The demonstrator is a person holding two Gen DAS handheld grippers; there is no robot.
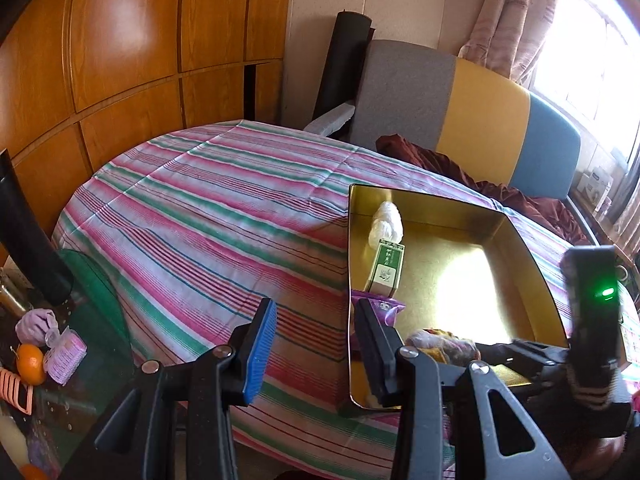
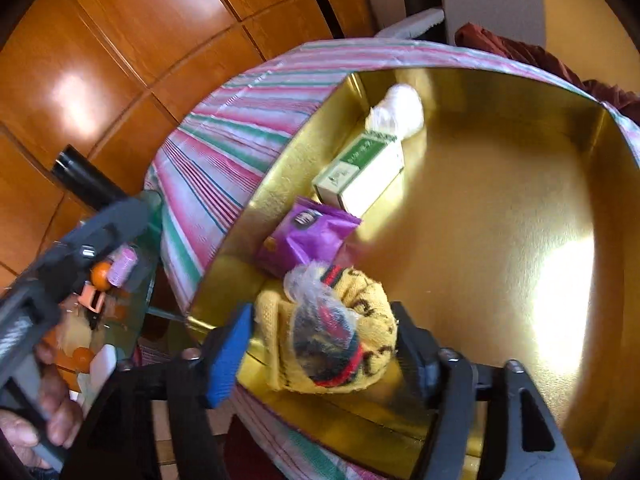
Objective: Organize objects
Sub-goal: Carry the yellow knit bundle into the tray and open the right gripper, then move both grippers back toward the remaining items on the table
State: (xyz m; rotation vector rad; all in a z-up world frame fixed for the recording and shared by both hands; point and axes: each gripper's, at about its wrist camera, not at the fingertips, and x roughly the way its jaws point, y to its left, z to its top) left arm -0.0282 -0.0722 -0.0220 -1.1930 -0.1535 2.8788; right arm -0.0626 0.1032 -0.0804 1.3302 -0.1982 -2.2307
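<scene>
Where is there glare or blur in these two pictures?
Left wrist view: the window is blown out, and sun glares on the tin floor. Right wrist view: the same tin glares at right; the left tool is motion-blurred.

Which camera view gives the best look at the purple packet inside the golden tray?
The right wrist view: the purple packet lies nearly whole inside the golden tray, beside the green-and-white box. In the left wrist view only its corner shows behind the left gripper.
</scene>
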